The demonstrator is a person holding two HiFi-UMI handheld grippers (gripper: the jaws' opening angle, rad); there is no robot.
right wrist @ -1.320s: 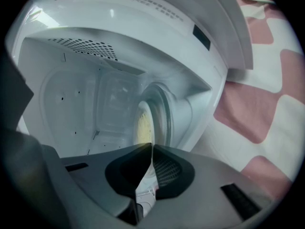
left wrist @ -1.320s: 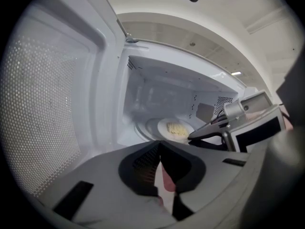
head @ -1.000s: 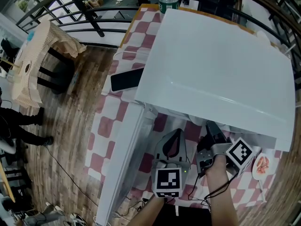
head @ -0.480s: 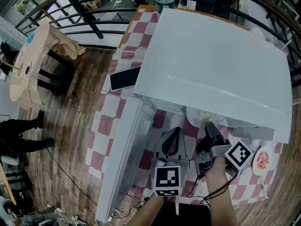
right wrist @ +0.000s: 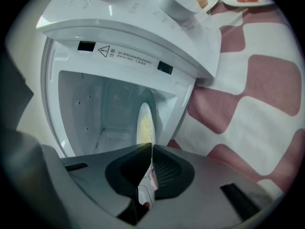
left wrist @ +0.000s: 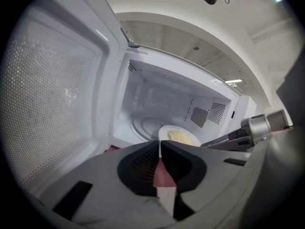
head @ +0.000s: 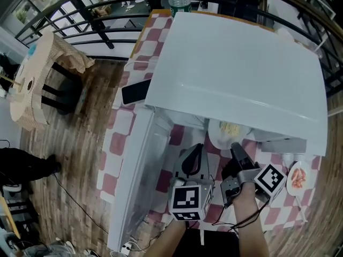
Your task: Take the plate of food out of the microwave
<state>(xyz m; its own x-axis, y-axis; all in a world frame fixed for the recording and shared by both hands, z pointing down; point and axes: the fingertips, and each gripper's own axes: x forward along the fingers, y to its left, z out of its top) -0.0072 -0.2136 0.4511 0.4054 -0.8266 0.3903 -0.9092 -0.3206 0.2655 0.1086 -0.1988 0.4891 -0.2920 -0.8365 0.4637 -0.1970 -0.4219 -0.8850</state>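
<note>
**Right gripper**: jaws together and turned on their side. They appear pinched on the near rim of the plate, which runs edge-on from the jaw tips straight ahead into the oven. Grip judged from the rim meeting the tips; the contact itself is narrow and dim.

**Left gripper**: jaws closed tip to tip with nothing between them. It is held just beside the right gripper, and the plate lies just beyond its tips and slightly to their right.

**Food**: a pale yellow heap on the plate, ahead of both grippers.

**Microwave**: white, with its cavity directly ahead of both grippers. The door is swung fully open to the left of the left gripper.

**Turntable**: beyond the plate and left of it.

**Checked cloth**: under and to the right of the right gripper.

**Second dish**: on the cloth, right of the right gripper and apart from it.

**Progress (judged):**
- Door open and plate reached.
- From above, the plate shows at the cavity mouth under the front edge of the microwave, so it is partly drawn forward.
- Left to do: bring it fully clear and set it down on the cloth.
</note>
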